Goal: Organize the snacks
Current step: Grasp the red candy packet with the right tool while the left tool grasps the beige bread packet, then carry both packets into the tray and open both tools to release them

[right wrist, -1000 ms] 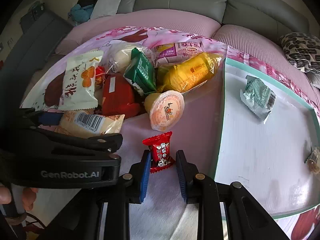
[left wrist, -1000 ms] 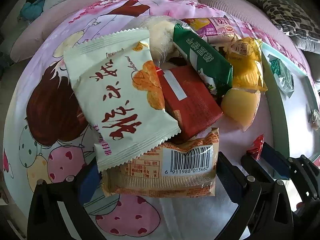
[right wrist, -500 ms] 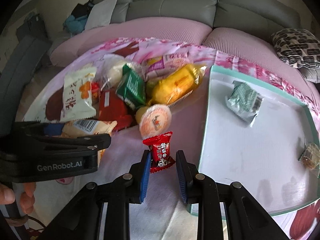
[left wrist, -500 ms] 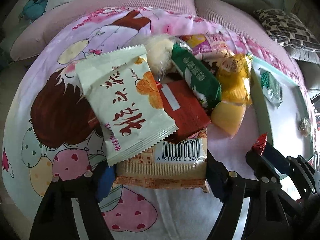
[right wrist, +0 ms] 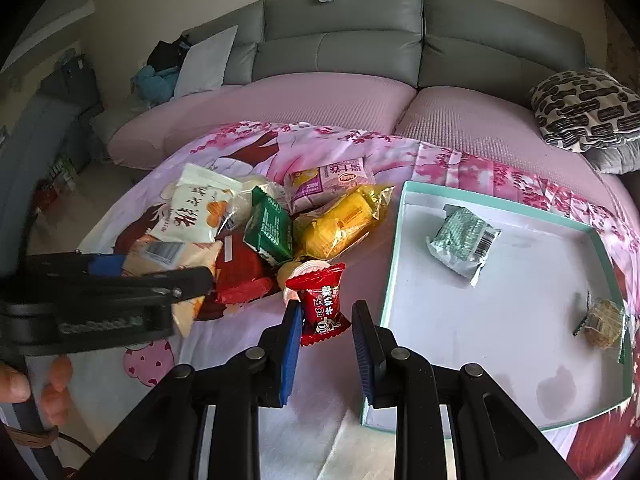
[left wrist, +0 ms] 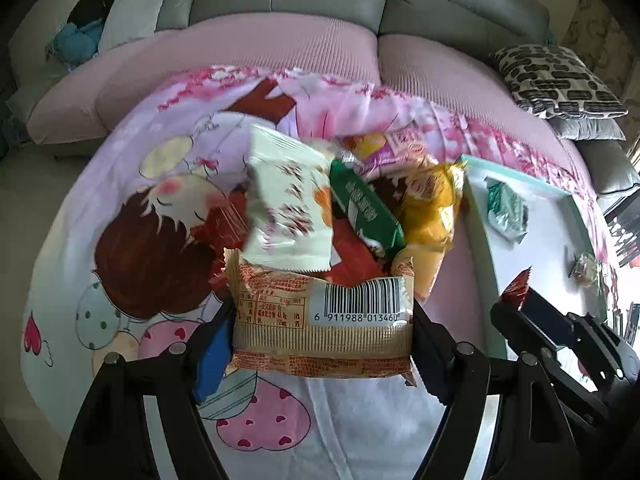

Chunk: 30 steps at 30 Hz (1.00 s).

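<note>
Gripping a tan, crinkled snack packet (left wrist: 322,322) by its two ends, the left gripper (left wrist: 320,332) holds it above the cartoon-print cloth (left wrist: 120,208); its back shows a barcode reading 6 911988 013460. The right gripper (right wrist: 325,322) is clamped on a small red candy (right wrist: 322,298) with white Chinese characters, beside the teal-rimmed tray (right wrist: 394,248). The left gripper's side reads faintly "GenRobot".

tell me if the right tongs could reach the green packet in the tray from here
Probably not yet: the right tongs are shut on a red candy. The path looks free, though; the green packet lies alone in the tray, just right of them.
</note>
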{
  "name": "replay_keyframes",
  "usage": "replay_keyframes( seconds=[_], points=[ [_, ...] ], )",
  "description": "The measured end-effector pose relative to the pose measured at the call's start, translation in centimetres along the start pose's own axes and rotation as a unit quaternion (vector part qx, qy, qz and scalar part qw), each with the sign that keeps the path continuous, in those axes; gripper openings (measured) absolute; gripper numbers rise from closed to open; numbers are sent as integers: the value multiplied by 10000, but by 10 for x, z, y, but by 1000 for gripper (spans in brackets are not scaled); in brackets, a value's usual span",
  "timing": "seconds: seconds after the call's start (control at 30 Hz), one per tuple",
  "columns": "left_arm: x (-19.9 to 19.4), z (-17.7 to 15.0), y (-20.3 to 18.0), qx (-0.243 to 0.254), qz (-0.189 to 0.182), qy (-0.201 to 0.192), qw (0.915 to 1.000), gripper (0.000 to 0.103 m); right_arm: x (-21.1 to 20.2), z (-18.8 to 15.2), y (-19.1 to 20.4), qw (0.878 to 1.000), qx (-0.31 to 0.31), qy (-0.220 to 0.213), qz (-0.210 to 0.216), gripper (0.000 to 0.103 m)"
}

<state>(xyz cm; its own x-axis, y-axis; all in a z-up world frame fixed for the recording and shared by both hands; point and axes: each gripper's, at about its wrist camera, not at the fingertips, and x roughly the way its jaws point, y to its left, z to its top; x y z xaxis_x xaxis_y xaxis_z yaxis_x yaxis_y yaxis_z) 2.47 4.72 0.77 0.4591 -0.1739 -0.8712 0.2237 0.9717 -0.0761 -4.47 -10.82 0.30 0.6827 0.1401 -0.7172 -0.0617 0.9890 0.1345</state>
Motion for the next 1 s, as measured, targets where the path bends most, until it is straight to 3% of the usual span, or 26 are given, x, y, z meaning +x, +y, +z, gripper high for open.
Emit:
replay_keyframes(
  seconds=[0.43,0.73,1.0],
  points=[
    [-25,9,-24,119,-124,-450,9988,80,-6,1,-19,9996,238,-28,-180,27],
    [-26,15,-83,519,-541,-686,9948,80,-26,-3,-106,9847,1297,-111,-1157,27],
    [-12,3,-163,1476,-778,-674,9837,80,-49,-23,-172,9590,1800,-42,-2190,27]
  ],
)
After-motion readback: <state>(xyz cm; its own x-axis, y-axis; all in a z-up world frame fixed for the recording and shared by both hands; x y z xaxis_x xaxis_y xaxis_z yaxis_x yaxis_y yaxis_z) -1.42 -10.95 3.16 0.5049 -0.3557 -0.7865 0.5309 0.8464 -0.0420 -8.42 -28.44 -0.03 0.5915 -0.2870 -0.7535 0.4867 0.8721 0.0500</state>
